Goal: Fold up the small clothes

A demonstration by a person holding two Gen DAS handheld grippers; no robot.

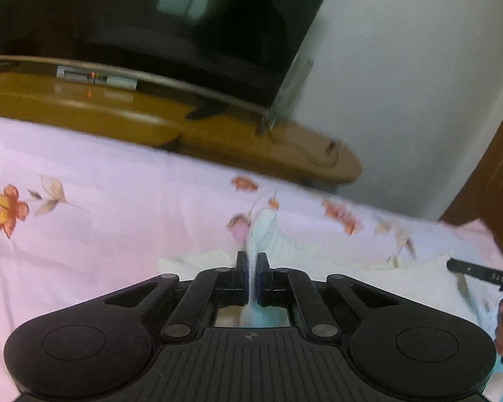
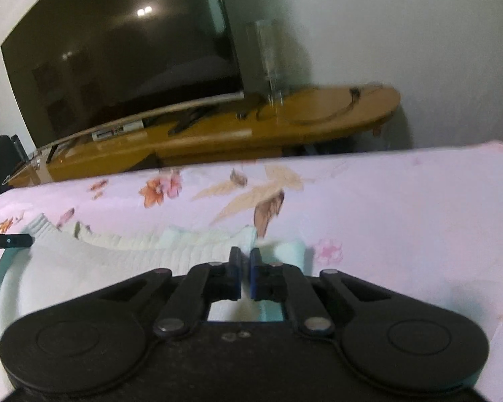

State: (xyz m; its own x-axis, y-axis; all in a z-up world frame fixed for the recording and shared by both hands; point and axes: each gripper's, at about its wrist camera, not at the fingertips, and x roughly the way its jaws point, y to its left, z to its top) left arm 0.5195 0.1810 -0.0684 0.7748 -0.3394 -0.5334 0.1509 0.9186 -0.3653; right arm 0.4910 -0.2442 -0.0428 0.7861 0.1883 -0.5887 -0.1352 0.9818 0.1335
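Note:
A small pale garment, cream with light-blue trim, lies on the pink floral bedsheet. My left gripper is shut on a light-blue edge of the garment, the cloth pinched between its jaws. My right gripper is shut on another edge of the garment, with a light-blue fold just right of it. The right gripper's tip shows at the right edge of the left wrist view. The left gripper's finger shows at the left edge of the right wrist view.
A wooden TV stand runs along the far side of the bed, holding a large dark television and a clear glass vase. A white wall is behind. A wooden door is at the right.

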